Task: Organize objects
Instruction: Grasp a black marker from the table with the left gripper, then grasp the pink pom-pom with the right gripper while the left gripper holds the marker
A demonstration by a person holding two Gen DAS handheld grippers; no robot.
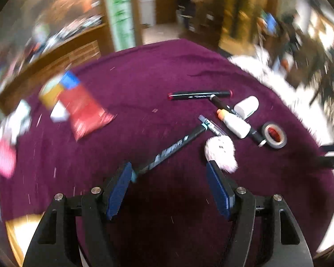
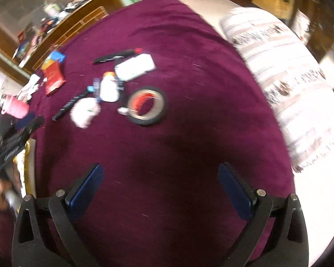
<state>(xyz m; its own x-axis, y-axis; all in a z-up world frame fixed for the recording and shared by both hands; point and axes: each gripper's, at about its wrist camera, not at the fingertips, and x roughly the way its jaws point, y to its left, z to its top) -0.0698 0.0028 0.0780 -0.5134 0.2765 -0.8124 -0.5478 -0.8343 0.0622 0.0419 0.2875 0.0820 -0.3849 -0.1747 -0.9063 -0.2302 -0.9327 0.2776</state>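
Both the left gripper and the right gripper stand wide and empty above the purple-covered worktop. Pens, a glue bottle and a tape roll lie clustered mid-frame; a red packet sits at left.

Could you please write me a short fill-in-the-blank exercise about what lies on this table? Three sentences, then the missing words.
1. The table is covered with a cloth whose colour is ____.
2. The inside of the black tape roll is coloured ____.
3. The pads of the right tongs stand wide apart, with ____ between them.

Missing words: purple; red; nothing
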